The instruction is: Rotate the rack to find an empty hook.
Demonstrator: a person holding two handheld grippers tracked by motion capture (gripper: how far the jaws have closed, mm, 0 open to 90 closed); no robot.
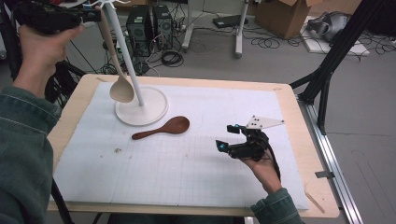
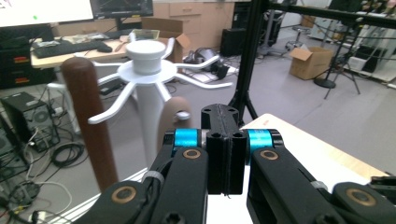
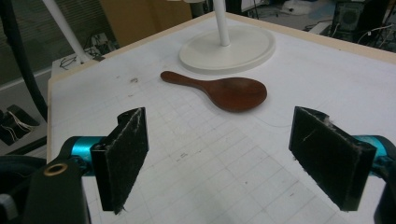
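A white hook stand (image 1: 149, 109) rises from the far left of the mat; its hub and arms (image 2: 145, 56) are seen in the left gripper view. A pale wooden spoon (image 1: 121, 88) hangs bowl-down beside the pole. Its handle end (image 2: 176, 112) sits at one arm's tip, just behind my left gripper (image 2: 225, 140). That gripper (image 1: 93, 15) is raised at the top left, shut, with nothing visible between its pads. A dark brown spoon (image 1: 168, 127) lies flat on the mat. My right gripper (image 1: 227, 136) rests low to its right, open and empty, facing the spoon (image 3: 233, 93).
A white gridded mat (image 1: 187, 158) covers the wooden table. A dark brown rounded rod (image 2: 88, 121) stands close at the left in the left gripper view. A black frame leg (image 1: 327, 74) stands off the table's right. Computers, cables and cardboard boxes (image 1: 285, 16) lie on the floor beyond.
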